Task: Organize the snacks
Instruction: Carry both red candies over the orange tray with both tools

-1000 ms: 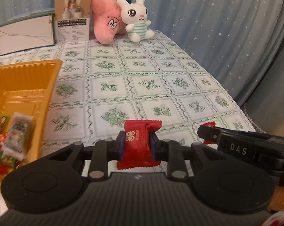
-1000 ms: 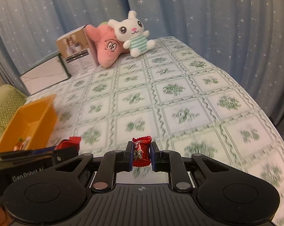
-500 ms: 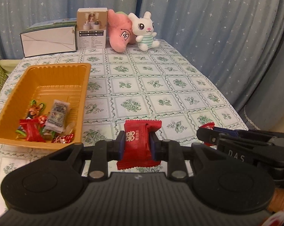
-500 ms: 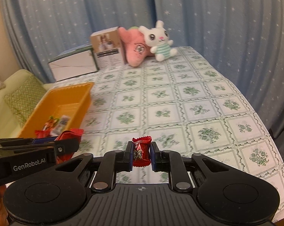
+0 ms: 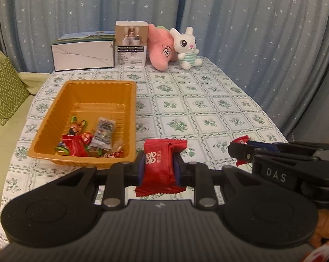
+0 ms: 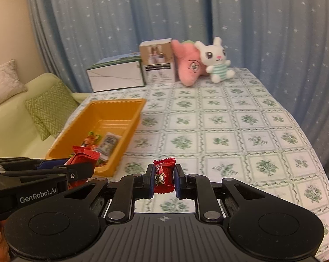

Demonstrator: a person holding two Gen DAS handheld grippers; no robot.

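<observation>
Left gripper [image 5: 159,168]: jaws clenched on a red snack packet [image 5: 161,166], which stands upright between the two pads, its crimped top edge above them and its lower edge hanging below. Right gripper [image 6: 163,179]: jaws clenched on a small red wrapped candy [image 6: 163,174], pinched at its middle, the twisted top showing above the pads. Both items are held clear of the table [image 5: 208,109], which carries a green floral checked cloth. The orange tray [image 5: 85,91] sits on the left part of the table, just beyond and left of the left gripper; it contains several wrapped snacks [image 5: 92,139] gathered at its near end, the far end bare. In the left wrist view the right gripper enters from the right edge, level with the left gripper, with its candy visible at the tip. At the far table edge stand a white box [image 5: 82,54], a smaller carton [image 5: 131,43], a pink plush [image 5: 161,48] and a white rabbit plush [image 5: 187,48], well apart from the tray.
</observation>
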